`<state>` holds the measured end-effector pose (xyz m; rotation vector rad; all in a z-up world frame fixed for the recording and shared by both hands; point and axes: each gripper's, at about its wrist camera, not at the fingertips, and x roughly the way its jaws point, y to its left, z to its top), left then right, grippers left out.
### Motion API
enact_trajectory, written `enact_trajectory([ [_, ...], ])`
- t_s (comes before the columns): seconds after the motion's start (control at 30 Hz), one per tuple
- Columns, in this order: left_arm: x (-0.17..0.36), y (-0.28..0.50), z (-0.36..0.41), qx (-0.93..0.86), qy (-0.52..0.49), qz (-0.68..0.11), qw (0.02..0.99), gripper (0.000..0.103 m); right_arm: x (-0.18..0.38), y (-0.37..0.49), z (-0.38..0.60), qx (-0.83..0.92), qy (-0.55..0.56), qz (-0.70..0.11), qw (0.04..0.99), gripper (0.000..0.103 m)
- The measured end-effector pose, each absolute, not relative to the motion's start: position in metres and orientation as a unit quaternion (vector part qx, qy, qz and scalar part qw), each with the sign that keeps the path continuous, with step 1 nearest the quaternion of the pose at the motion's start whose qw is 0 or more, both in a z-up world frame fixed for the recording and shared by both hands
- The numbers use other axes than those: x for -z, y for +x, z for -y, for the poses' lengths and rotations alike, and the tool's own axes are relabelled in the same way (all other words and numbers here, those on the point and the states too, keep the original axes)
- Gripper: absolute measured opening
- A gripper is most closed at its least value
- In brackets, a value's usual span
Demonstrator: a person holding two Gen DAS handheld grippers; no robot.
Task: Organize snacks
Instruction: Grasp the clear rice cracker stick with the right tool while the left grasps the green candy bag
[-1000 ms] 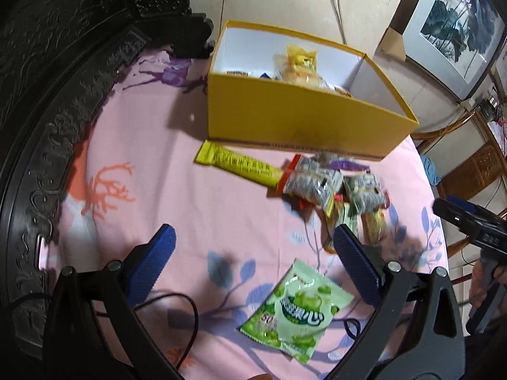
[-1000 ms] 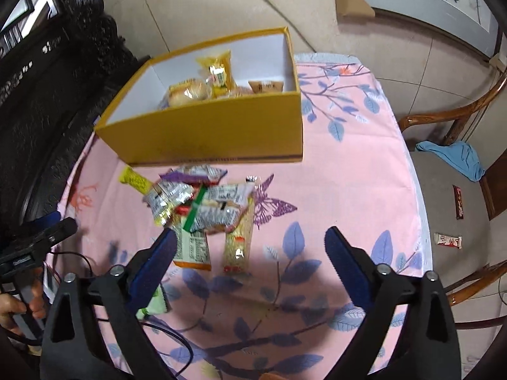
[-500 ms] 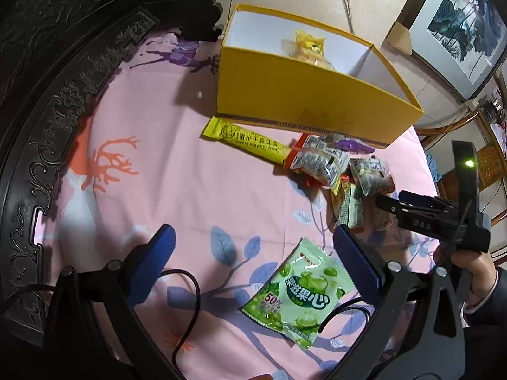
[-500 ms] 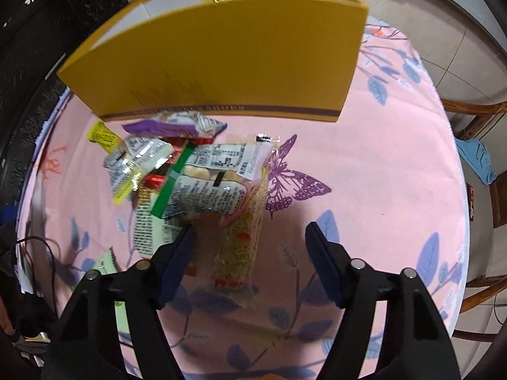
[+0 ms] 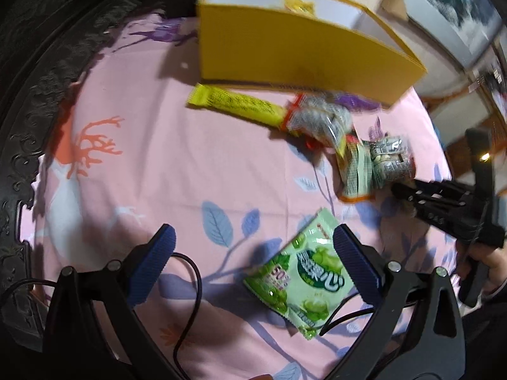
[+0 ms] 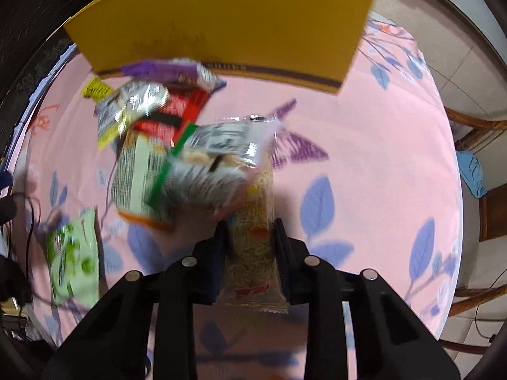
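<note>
The right hand-held gripper (image 6: 250, 237) is clenched on a long clear packet of noodle-like snack (image 6: 253, 253), one finger pressed to each side of it — the packet lies flat on the pink flowered cloth of the bench (image 6: 380, 145). Its far end runs under a silver packet with a green strip (image 6: 206, 164), which is blurred. Left of that sit a pale green-and-white packet (image 6: 136, 171), a red-and-black one (image 6: 177, 114), a crinkled silver one (image 6: 133, 104) and a purple one (image 6: 158, 68) touching the foot of the yellow box (image 6: 221, 22).

The left hand-held gripper (image 5: 253, 253) hangs released, its blue pads wide apart above the cloth, holding nothing. A green candy bag (image 5: 301, 278) lies just beside its right finger. Farther off, a long yellow bar (image 5: 234, 104) rests near the box wall — touching the snack pile.
</note>
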<state>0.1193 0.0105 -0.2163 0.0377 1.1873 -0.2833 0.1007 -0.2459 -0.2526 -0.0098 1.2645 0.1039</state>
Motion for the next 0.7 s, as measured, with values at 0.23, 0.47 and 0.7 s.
enact_trajectory([
  [0.23, 0.231, 0.098, 0.036, 0.213, 0.090, -0.564, 0.793, 0.101, 0.251, 0.068, 0.263, -0.043, 0.015, -0.593, 0.804, 0.030],
  [0.47, 0.258, 0.087, 0.054, 0.228, 0.163, -0.574, 0.769, 0.101, 0.251, 0.068, 0.267, -0.039, 0.030, -0.591, 0.805, 0.030],
  [0.7, 0.271, 0.089, 0.045, 0.222, 0.166, -0.577, 0.768, 0.073, 0.251, 0.065, 0.270, -0.041, 0.035, -0.590, 0.805, 0.030],
])
